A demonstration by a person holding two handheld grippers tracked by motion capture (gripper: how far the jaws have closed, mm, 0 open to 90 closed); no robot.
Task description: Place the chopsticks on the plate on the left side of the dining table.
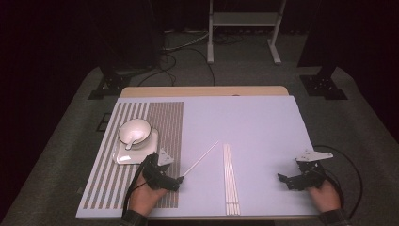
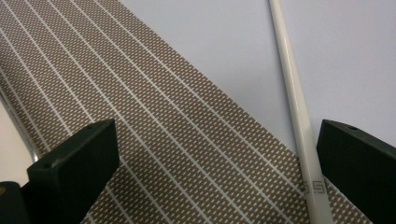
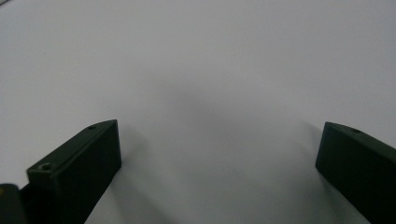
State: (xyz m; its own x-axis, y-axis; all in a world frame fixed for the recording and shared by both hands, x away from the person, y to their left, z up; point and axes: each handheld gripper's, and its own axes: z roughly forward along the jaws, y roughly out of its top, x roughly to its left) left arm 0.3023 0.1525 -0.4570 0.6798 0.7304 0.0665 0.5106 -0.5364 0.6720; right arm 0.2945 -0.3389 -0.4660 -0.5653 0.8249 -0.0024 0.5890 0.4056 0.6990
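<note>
A table (image 1: 263, 117) covered by a pale lilac sheet, a strip of bare wood showing along its far edge. On its left part lies a brown-and-white striped mat (image 1: 164, 127). A white square plate (image 1: 123, 157) rests on the mat. One loose white chopstick (image 1: 201, 158) lies slanted near the middle, its near end over the mat's edge. Just right of it, a bundle of chopsticks (image 1: 230, 181) lies straight

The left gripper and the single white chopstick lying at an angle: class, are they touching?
Cannot tell. In the left gripper view, the left gripper stands open, the white chopstick running right beside its right-hand jaw with no clear gap or contact.
</note>
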